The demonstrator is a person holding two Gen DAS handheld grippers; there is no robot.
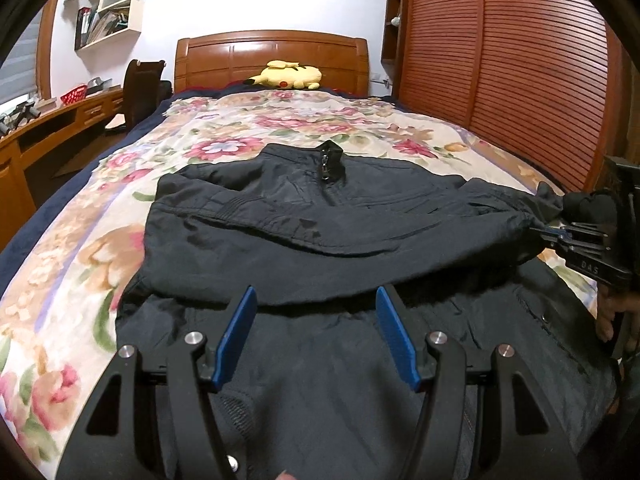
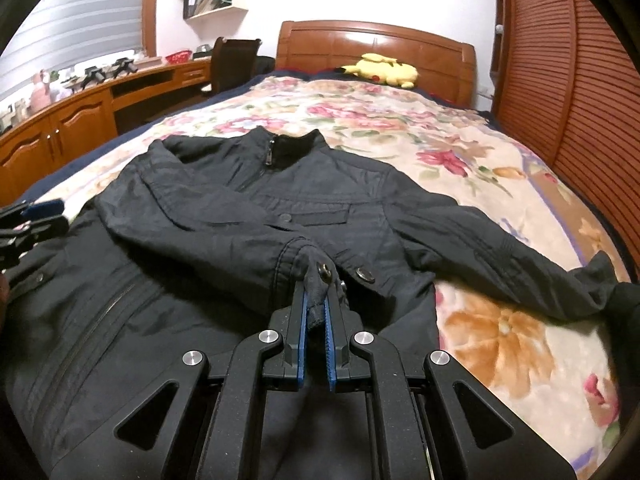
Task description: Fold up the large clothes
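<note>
Jacket (image 2: 248,216) lies on bed (image 2: 500,152) (plush toy (image 2: 384,69) behind, by headboard (image 2: 376,46)).

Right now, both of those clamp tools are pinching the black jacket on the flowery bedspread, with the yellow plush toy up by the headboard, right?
Not quite. Only the right gripper pinches the black jacket, at a sleeve cuff. The left gripper is open, nothing between its fingers; the left wrist view shows this. The flowery bedspread and yellow plush toy by the headboard are as you said.
</note>
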